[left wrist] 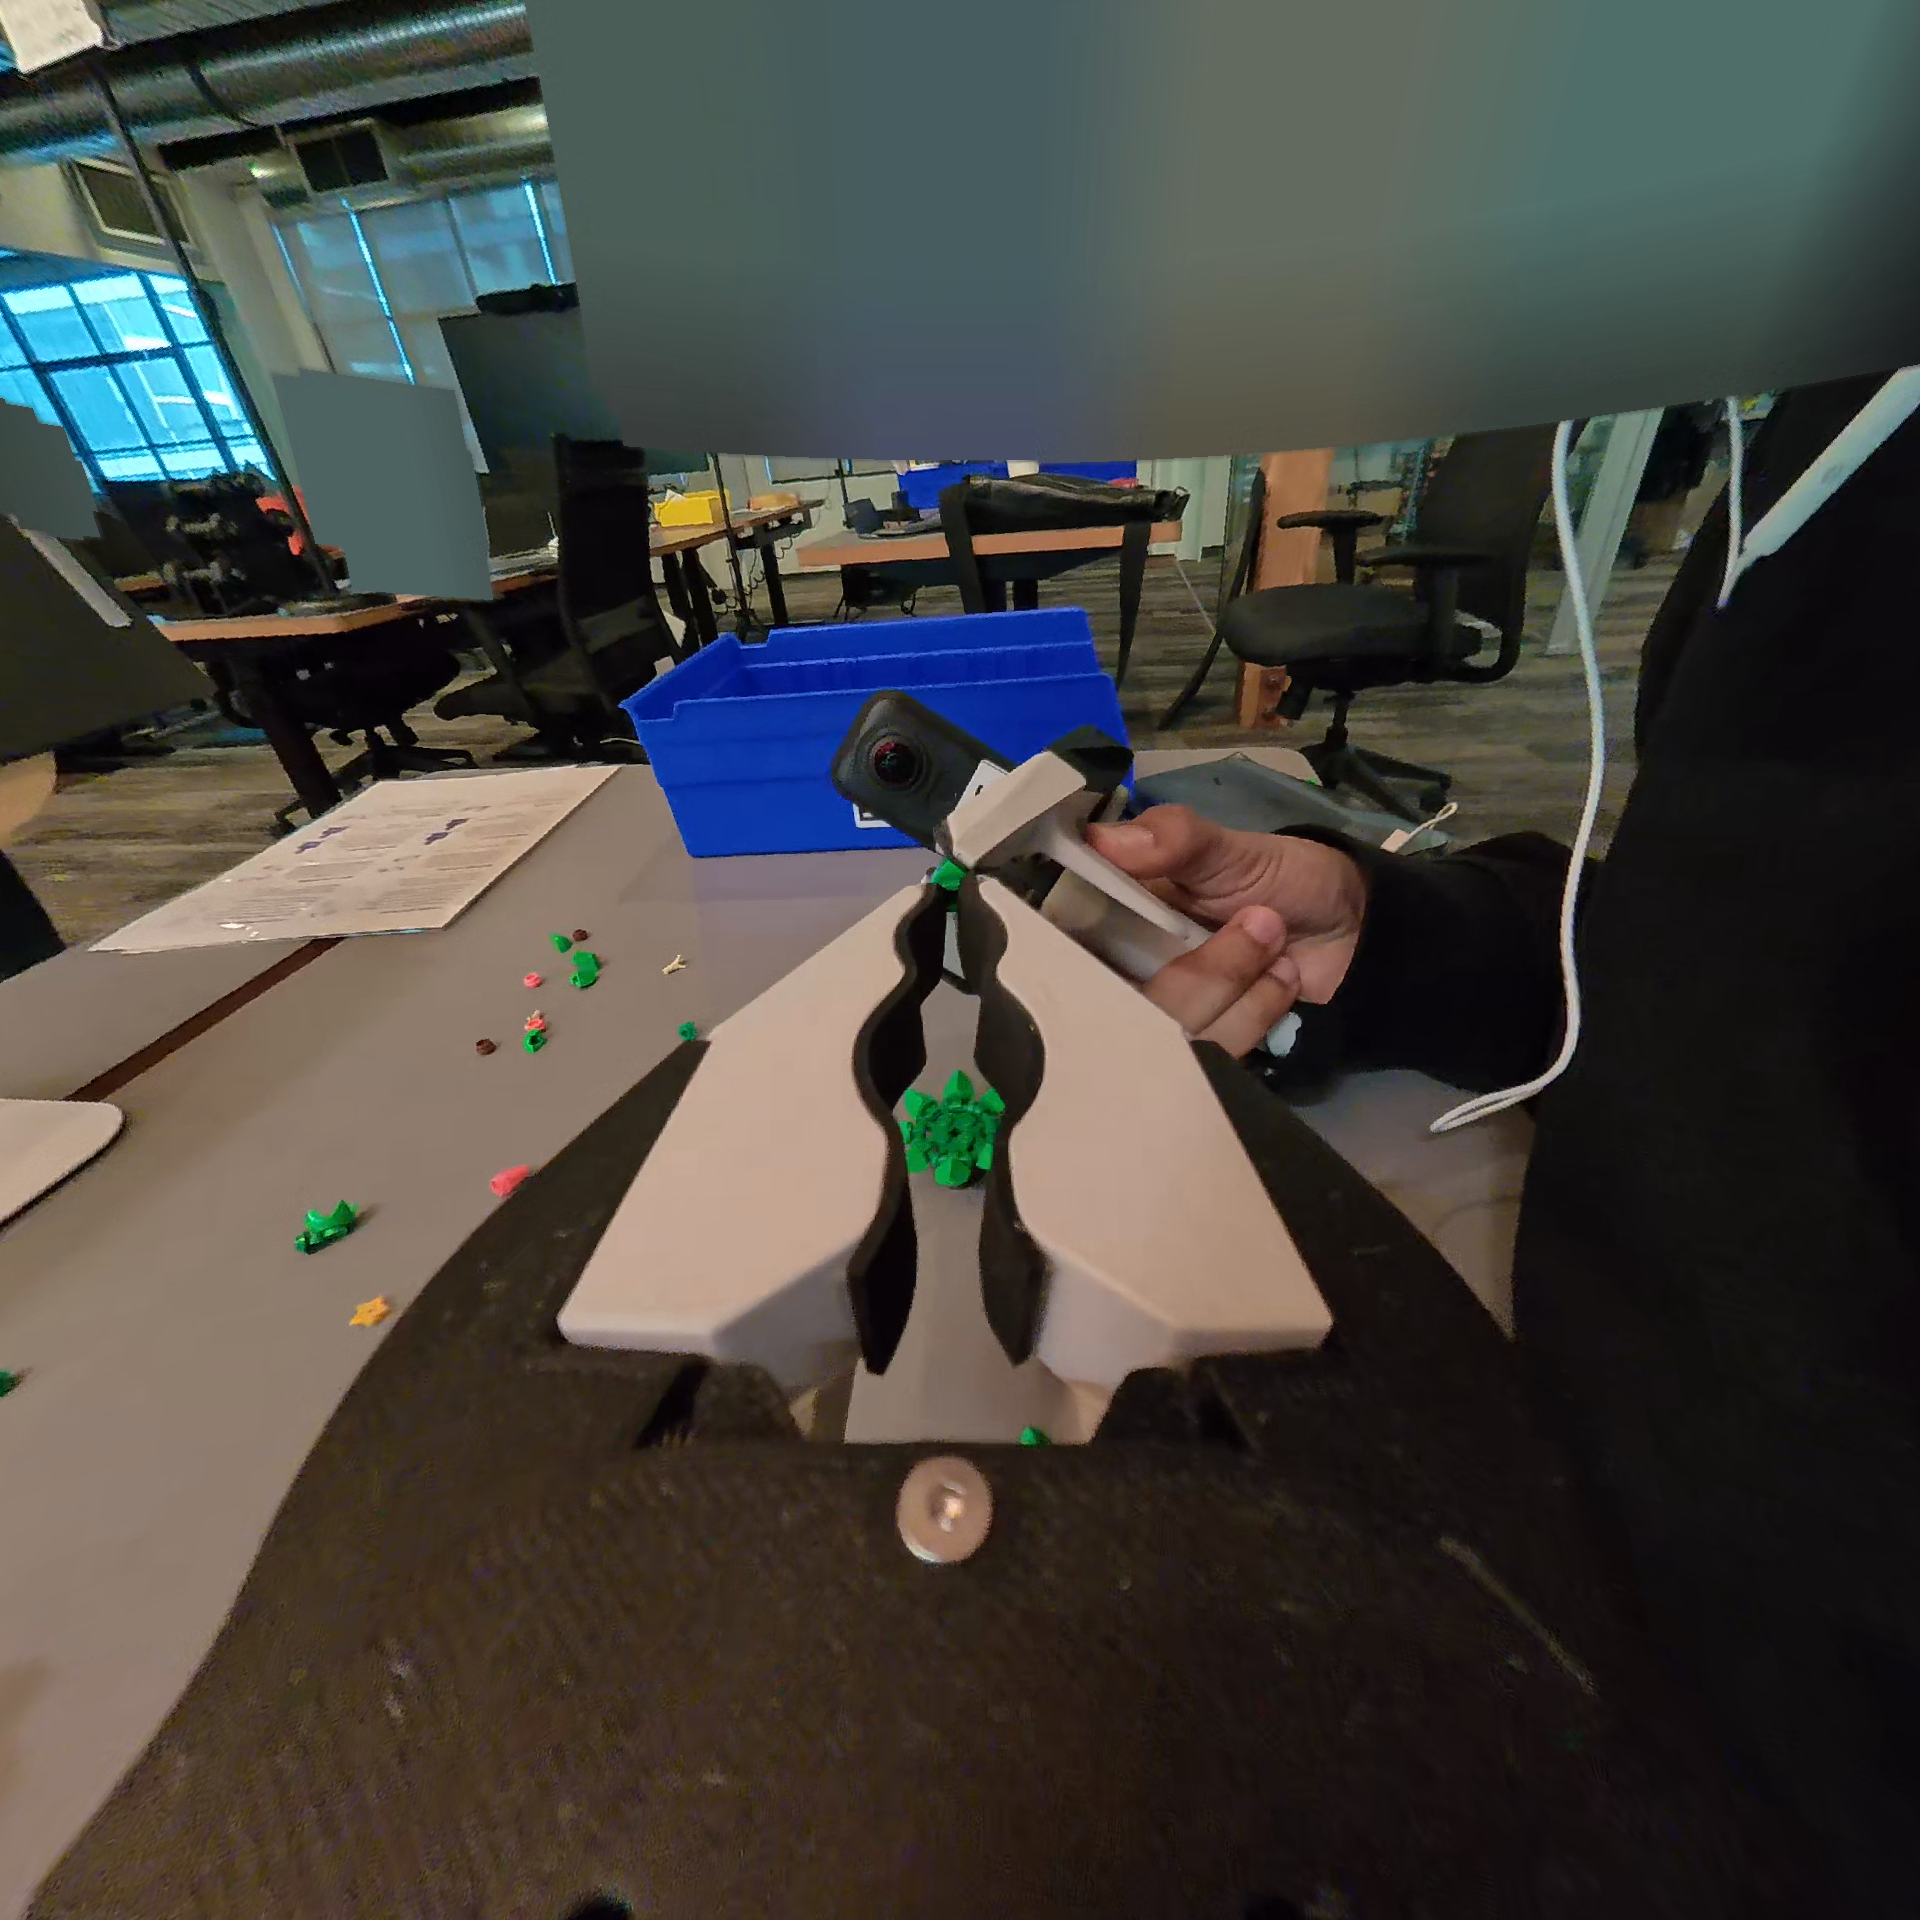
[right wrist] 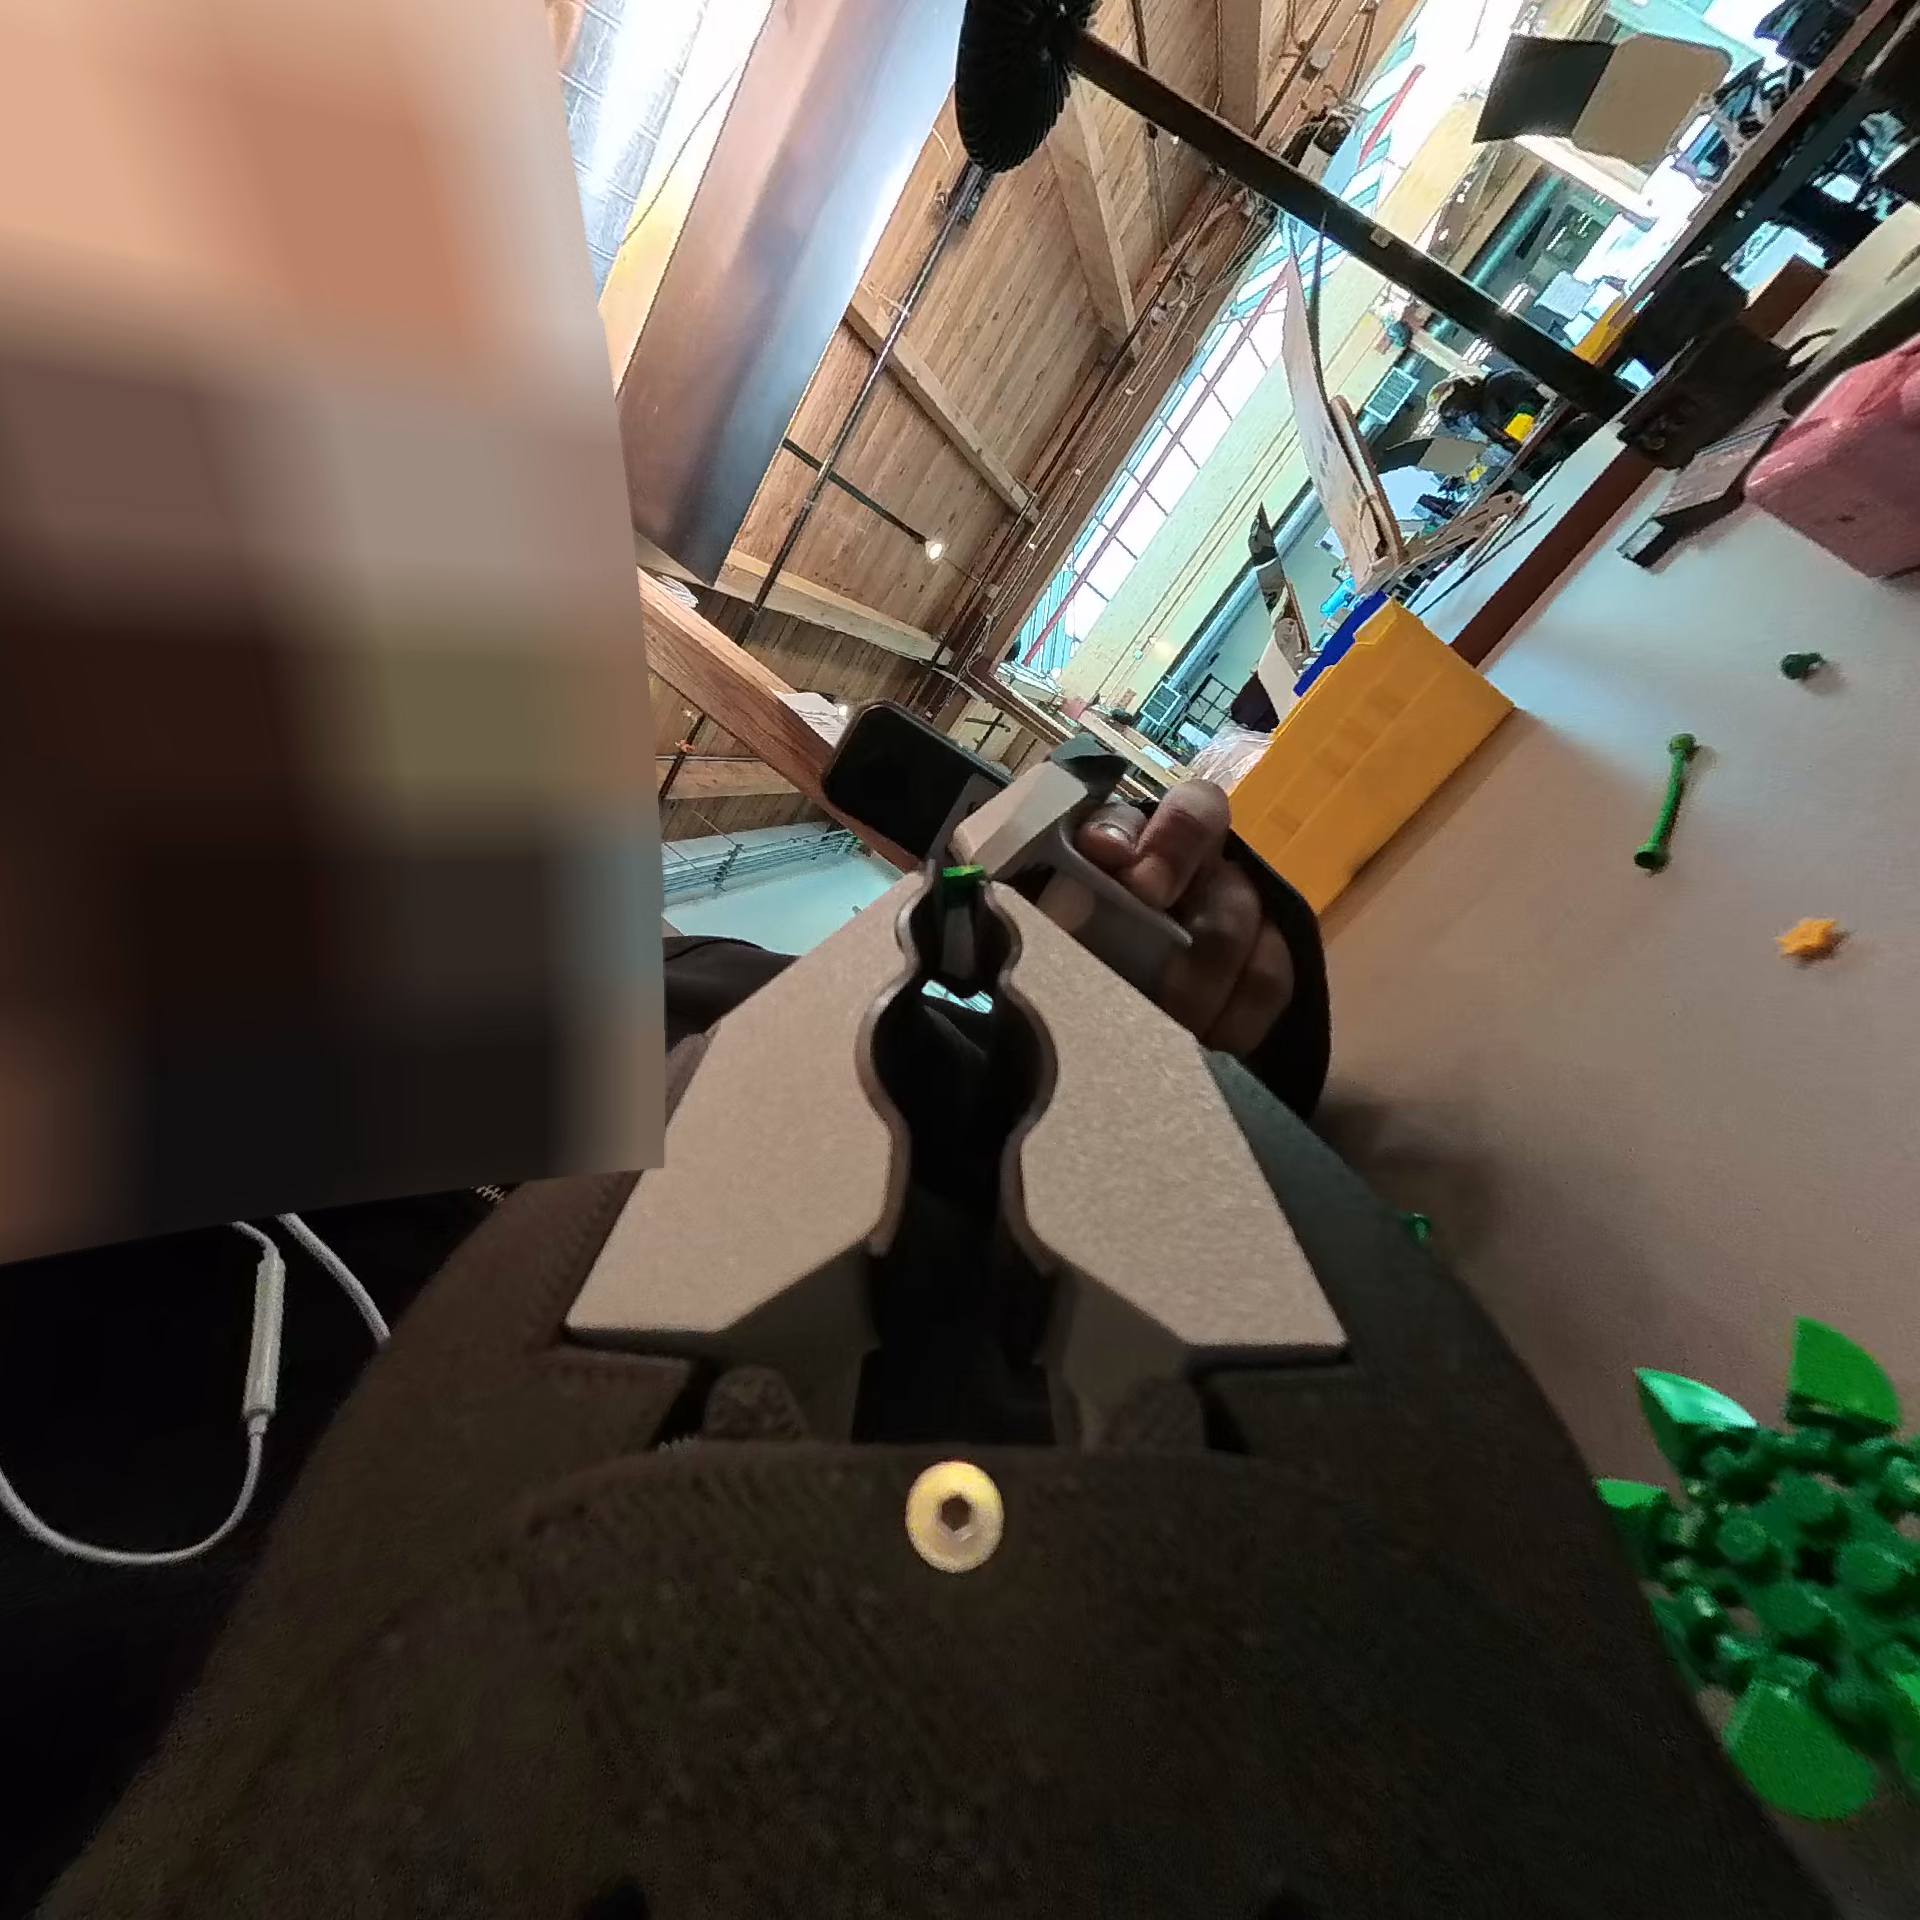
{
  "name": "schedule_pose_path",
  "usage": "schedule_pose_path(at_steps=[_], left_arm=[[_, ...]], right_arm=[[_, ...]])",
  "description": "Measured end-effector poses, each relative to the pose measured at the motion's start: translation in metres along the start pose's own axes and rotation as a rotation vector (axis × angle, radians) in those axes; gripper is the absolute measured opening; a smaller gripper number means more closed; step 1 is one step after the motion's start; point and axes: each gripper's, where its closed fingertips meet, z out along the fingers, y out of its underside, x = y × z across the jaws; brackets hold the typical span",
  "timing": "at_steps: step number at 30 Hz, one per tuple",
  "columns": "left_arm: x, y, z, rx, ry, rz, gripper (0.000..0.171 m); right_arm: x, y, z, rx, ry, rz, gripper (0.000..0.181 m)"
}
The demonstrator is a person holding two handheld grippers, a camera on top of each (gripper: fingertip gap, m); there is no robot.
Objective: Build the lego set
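My left gripper (left wrist: pixel 951 888) is raised above the grey table (left wrist: pixel 312 1122), its tips closed on a small green Lego piece (left wrist: pixel 948 873). My right gripper (right wrist: pixel 958 888) meets it tip to tip and also pinches the small green piece (right wrist: pixel 961 876). Each view shows the other gripper held in a hand just beyond the tips: the right one (left wrist: pixel 1023 816) and the left one (right wrist: pixel 1039 821). I cannot tell whether this is one part or two. A green leafy Lego assembly (left wrist: pixel 951 1132) lies on the table below, and it is large at the lower right of the right wrist view (right wrist: pixel 1787 1558).
A blue bin (left wrist: pixel 862 717) and an instruction sheet (left wrist: pixel 374 852) lie at the far side. Loose green, pink, brown and yellow pieces (left wrist: pixel 540 1018) are scattered to the left. A yellow bin (right wrist: pixel 1371 758), a green rod (right wrist: pixel 1668 800) and a yellow star (right wrist: pixel 1810 937) also show. The tips of both grippers are at nearly the same place.
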Motion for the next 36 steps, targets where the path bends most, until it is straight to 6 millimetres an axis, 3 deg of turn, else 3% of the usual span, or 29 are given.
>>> schedule_pose_path(at_steps=[1,12,21,24,27,29,32,36], left_arm=[[0.001,-0.001,0.0,0.003,0.006,-0.011,0.0],[0.004,0.006,0.0,-0.052,0.123,-0.162,0.0],[0.005,0.007,-0.003,-0.062,0.149,-0.153,0.0],[-0.004,0.017,-0.004,-0.114,0.102,-0.094,0.0],[-0.019,0.014,-0.014,-0.113,0.078,-0.143,0.033],[-0.038,0.007,-0.026,-0.066,0.012,-0.189,0.035],[-0.063,0.006,-0.045,-0.018,-0.079,-0.263,0.034],[-0.073,0.015,-0.057,-0.017,-0.141,-0.325,0.032]], right_arm=[[-0.001,0.0,0.0,-0.003,-0.002,-0.006,0.006],[0.003,0.007,-0.003,-0.078,0.081,-0.092,0.004],[0.007,0.009,0.0,-0.094,0.094,-0.091,0.004],[0.029,0.009,-0.002,-0.103,0.249,-0.157,0.003],[0.07,0.019,-0.017,-0.247,0.595,-0.341,0.004],[0.088,0.032,-0.024,-0.395,0.785,-0.47,0.004],[0.1,0.058,-0.016,-0.521,0.858,-0.464,0.004],[0.124,0.076,-0.021,-0.603,0.972,-0.442,0.005]])
